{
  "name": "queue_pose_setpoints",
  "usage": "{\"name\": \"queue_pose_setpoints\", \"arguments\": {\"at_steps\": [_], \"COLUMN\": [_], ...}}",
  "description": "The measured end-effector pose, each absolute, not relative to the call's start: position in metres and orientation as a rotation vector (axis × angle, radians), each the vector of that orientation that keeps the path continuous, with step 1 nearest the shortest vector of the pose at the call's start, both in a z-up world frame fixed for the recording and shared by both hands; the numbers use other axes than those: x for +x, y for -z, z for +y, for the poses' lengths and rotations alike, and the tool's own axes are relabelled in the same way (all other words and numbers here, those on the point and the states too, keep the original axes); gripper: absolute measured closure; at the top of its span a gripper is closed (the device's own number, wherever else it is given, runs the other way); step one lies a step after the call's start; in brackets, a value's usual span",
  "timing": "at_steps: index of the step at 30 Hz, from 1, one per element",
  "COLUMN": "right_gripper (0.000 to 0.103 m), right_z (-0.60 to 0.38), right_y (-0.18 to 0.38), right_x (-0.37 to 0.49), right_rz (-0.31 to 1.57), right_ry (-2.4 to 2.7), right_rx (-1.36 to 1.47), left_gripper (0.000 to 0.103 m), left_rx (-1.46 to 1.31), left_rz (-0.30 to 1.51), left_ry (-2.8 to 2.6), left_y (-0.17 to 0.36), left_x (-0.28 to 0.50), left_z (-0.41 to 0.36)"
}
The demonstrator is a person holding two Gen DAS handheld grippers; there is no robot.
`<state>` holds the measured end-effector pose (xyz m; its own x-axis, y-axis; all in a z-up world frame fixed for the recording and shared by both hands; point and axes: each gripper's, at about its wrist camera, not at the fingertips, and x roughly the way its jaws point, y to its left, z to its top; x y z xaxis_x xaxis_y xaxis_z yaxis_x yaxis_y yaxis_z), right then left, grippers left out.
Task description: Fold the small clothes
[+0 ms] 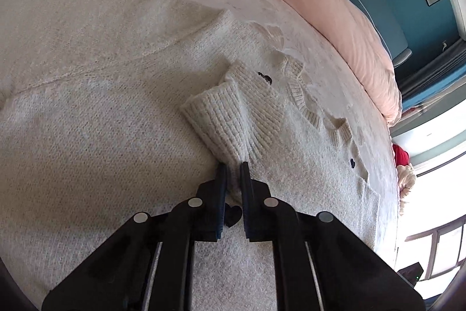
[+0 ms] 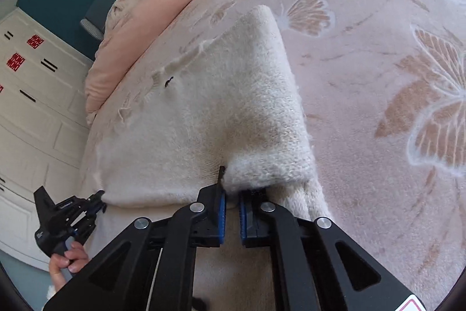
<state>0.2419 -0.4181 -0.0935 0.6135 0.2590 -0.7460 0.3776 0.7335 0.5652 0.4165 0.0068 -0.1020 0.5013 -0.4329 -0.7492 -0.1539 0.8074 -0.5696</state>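
On pink floral bedspread (image 2: 364, 54): cream knit cardigan (image 1: 122, 136) spread flat. Left gripper (image 1: 232, 165) narrowed, pinching ribbed cuff (image 1: 215, 118) of sleeve. Right gripper (image 2: 231, 188) likewise nearly closed, clamping folded sleeve (image 2: 262, 107) edge, lifted off the body.

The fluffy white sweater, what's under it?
Under the white sweater lies a pink blanket with butterfly patterns, showing all around it. The right gripper lifts one edge, but what lies beneath the middle is covered.
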Motion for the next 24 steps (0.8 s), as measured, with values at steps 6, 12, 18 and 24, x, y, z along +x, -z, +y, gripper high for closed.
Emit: {"name": "queue_pose_setpoints", "arguments": {"at_steps": [6, 12, 18, 24], "right_gripper": [0.079, 0.066, 0.056, 0.055], "right_z": [-0.363, -0.277, -0.243, -0.23], "right_y": [0.045, 0.053, 0.056, 0.05], "right_x": [0.173, 0.092, 0.057, 0.053], "right_rz": [0.921, 1.038, 1.119, 1.149], "right_ry": [0.084, -0.016, -0.031, -0.008], "right_rx": [0.548, 0.379, 0.39, 0.358], "left_gripper": [0.034, 0.022, 0.047, 0.096], "left_rx": [-0.769, -0.873, -1.077, -0.967], "left_rz": [0.899, 0.814, 0.704, 0.719], "left_ry": [0.098, -0.376, -0.609, -0.448], "left_y": [0.069, 0.075, 0.092, 0.049], "left_x": [0.366, 0.344, 0.352, 0.392], "left_z": [0.112, 0.317, 0.435, 0.401]}}
